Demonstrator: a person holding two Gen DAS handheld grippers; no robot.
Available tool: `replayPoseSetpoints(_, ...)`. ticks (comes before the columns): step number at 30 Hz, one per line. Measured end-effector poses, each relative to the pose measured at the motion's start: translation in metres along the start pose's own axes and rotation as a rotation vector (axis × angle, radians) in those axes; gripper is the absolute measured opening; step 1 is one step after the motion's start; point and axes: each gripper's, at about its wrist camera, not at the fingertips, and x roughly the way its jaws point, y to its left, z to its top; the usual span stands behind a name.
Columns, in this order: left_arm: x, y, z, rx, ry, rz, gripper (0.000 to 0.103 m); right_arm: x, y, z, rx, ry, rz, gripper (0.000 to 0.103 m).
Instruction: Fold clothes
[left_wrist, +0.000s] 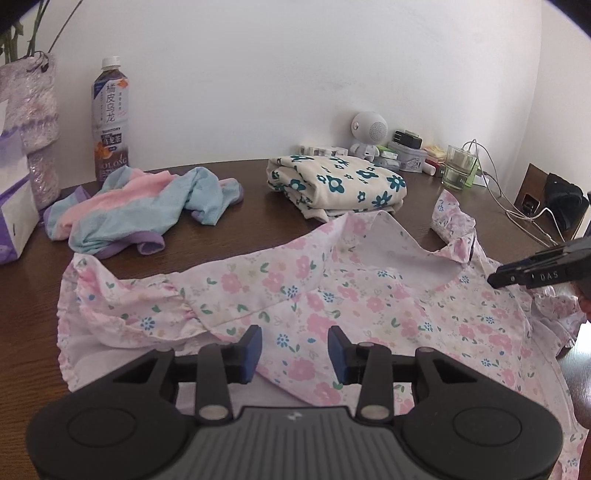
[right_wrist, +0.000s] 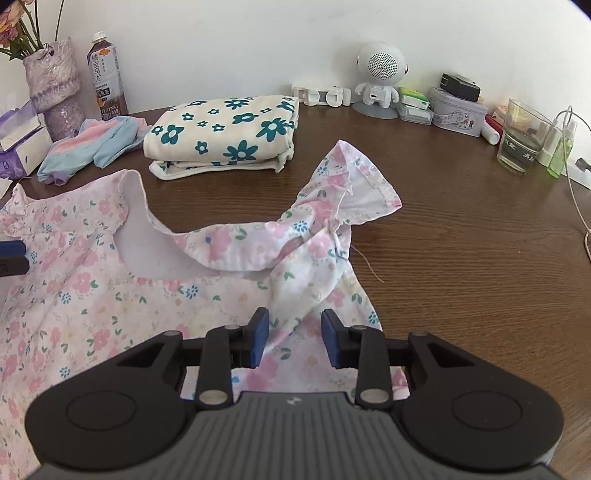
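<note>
Across the lower half of both wrist views lies the pale pink cotton blouse printed with small pink and blue flowers (left_wrist: 332, 295), spread on the dark brown wooden surface (right_wrist: 461, 258) with its neckline toward the back wall. Its sleeve at centre frame in the right wrist view (right_wrist: 332, 221) is bunched and twisted, cuff sticking up; the other sleeve, at lower left of the left wrist view (left_wrist: 122, 317), is rumpled but lies flatter.

My left tool (left_wrist: 295, 350) hovers over the blouse with its blue pads spread apart, gripping nothing. My right tool (right_wrist: 295, 338) is likewise parted, the twisted sleeve's base lying between and just beyond the pads, not pinched as far as I can see.

I judge this the start of this garment's fold: it is laid out but the sleeves are not yet turned in. The next move calls for closing on the twisted sleeve, untwisting it and laying it flat across the body.

Behind, in the upper middle of both views, a cream cloth with teal flowers (right_wrist: 229, 129) sits already folded; a crumpled pink, blue and purple striped garment (left_wrist: 140, 210) waits at the left. A clear drinking glass (right_wrist: 524, 136) stands at the upper right, well apart.
</note>
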Motion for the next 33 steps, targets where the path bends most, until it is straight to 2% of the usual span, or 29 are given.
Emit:
replayPoseSetpoints(2,-0.008,0.001,0.005,0.000,-0.008,-0.012,0.039,-0.005,-0.002,-0.002,0.007,0.003,0.020,0.032)
replayPoseSetpoints(6,-0.031,-0.020,0.021,0.134,0.000,0.009,0.043,-0.021,-0.019,-0.001,0.046,-0.056,-0.006,0.034)
replayPoseSetpoints(10,-0.044,-0.055,0.036,0.221,0.028,-0.016,0.048,-0.026,-0.042,-0.012,0.108,-0.040,0.003,0.034)
replayPoseSetpoints(12,-0.037,-0.072,0.041,0.238,0.035,-0.043,0.049,-0.035,-0.047,-0.023,0.124,-0.055,0.020,0.035)
replayPoseSetpoints(15,-0.027,-0.098,0.047,0.263,0.045,-0.085,0.050,-0.059,-0.052,-0.040,0.115,-0.103,0.041,0.047)
replayPoseSetpoints(19,-0.013,-0.133,0.056,0.297,0.059,-0.136,0.049,-0.083,-0.064,-0.062,0.098,-0.117,-0.002,0.048)
replayPoseSetpoints(21,0.000,-0.147,0.061,0.320,0.071,-0.136,0.049,-0.088,-0.072,-0.073,0.122,-0.101,0.000,0.045)
replayPoseSetpoints(23,0.014,-0.159,0.065,0.345,0.088,-0.129,0.050,-0.088,-0.076,-0.082,0.136,-0.079,0.033,0.025)
replayPoseSetpoints(24,0.022,-0.164,0.065,0.361,0.102,-0.120,0.049,-0.087,-0.074,-0.086,0.125,-0.063,0.050,0.021)
replayPoseSetpoints(26,0.040,-0.175,0.066,0.395,0.130,-0.099,0.050,-0.085,-0.070,-0.093,0.103,-0.037,0.080,0.020)
replayPoseSetpoints(28,0.058,-0.183,0.065,0.432,0.147,-0.067,0.049,-0.088,-0.068,-0.089,0.088,-0.057,0.091,0.021)
replayPoseSetpoints(33,0.090,-0.198,0.058,0.545,0.125,0.003,0.049,-0.089,-0.075,-0.039,0.059,-0.176,0.109,0.022)
